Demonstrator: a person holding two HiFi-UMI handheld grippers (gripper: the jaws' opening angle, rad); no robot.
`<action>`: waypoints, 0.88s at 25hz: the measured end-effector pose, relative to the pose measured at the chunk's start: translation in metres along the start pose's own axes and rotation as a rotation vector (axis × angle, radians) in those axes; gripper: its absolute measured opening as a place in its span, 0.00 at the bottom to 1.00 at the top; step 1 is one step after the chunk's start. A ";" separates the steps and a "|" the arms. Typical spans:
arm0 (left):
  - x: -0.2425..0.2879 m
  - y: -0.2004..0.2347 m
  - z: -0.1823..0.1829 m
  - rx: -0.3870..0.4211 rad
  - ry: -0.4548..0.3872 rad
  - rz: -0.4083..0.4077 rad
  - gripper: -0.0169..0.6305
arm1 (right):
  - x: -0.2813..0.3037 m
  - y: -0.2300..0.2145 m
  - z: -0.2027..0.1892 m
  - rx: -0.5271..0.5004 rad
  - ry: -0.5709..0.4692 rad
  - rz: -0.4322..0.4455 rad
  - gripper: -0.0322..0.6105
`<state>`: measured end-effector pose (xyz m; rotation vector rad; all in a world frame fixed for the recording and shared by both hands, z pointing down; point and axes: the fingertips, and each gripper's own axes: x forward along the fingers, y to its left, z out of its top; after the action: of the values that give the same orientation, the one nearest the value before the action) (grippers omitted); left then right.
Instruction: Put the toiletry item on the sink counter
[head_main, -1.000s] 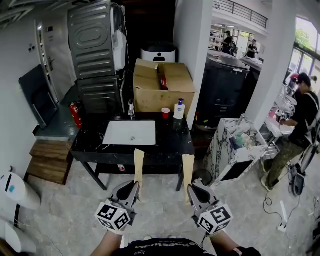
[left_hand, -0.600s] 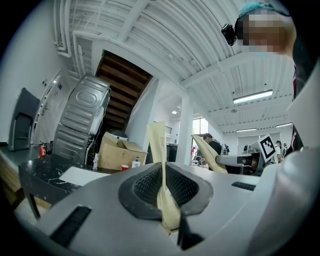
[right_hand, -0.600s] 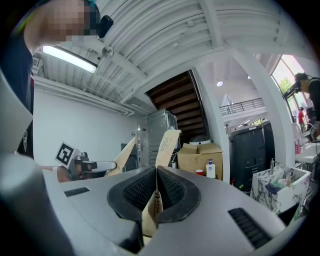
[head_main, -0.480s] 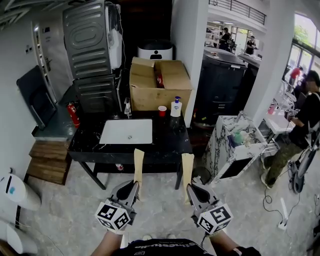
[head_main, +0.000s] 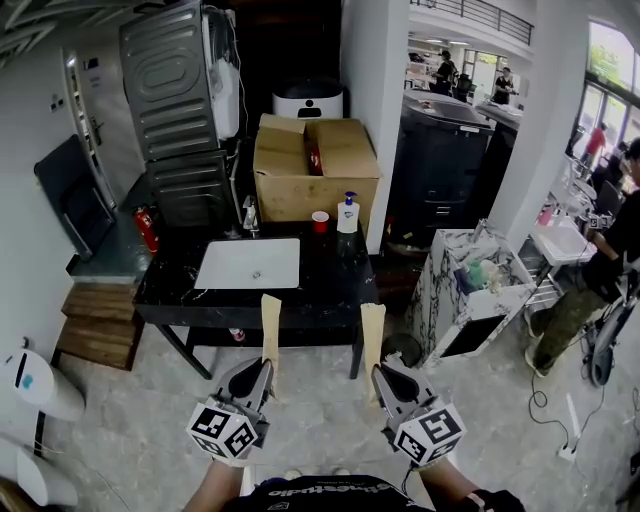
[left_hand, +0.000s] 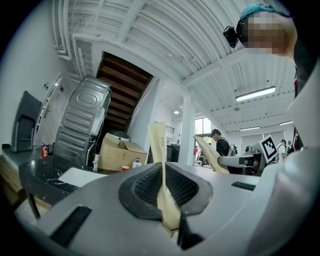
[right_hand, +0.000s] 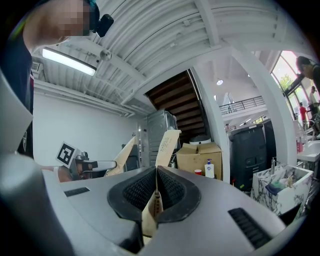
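Observation:
A flat tan paper packet (head_main: 270, 325) stands upright in my left gripper (head_main: 263, 372), whose jaws are shut on its lower end. A second tan packet (head_main: 371, 335) is pinched the same way in my right gripper (head_main: 379, 372). Both grippers are held level side by side, short of the black sink counter (head_main: 330, 280) with its white basin (head_main: 249, 263). In the left gripper view the packet (left_hand: 159, 150) rises from between the pads. The right gripper view shows its packet (right_hand: 166, 142) clamped likewise.
On the counter's back edge stand a faucet (head_main: 248, 215), a red cup (head_main: 320, 221) and a pump bottle (head_main: 347, 213). A cardboard box (head_main: 315, 170) sits behind. A marbled bin (head_main: 470, 300) stands to the right and a fire extinguisher (head_main: 146, 230) to the left. A person (head_main: 600, 270) works far right.
Both grippers, each still clamped on its packet, have moved a little forward toward the counter. The counter sits slightly further left in the head view.

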<state>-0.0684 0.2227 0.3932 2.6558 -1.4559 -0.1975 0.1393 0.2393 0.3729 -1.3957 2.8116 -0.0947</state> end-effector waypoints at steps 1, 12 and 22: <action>0.002 -0.002 0.000 0.002 0.001 0.002 0.08 | 0.000 -0.002 0.000 0.002 -0.001 0.003 0.11; 0.024 -0.021 -0.002 0.023 -0.008 0.037 0.08 | -0.012 -0.030 -0.008 0.027 -0.006 0.037 0.11; 0.040 -0.014 -0.007 0.028 -0.006 0.056 0.07 | -0.002 -0.046 -0.020 0.038 0.010 0.054 0.11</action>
<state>-0.0339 0.1969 0.3957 2.6342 -1.5438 -0.1826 0.1765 0.2139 0.3948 -1.3152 2.8372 -0.1540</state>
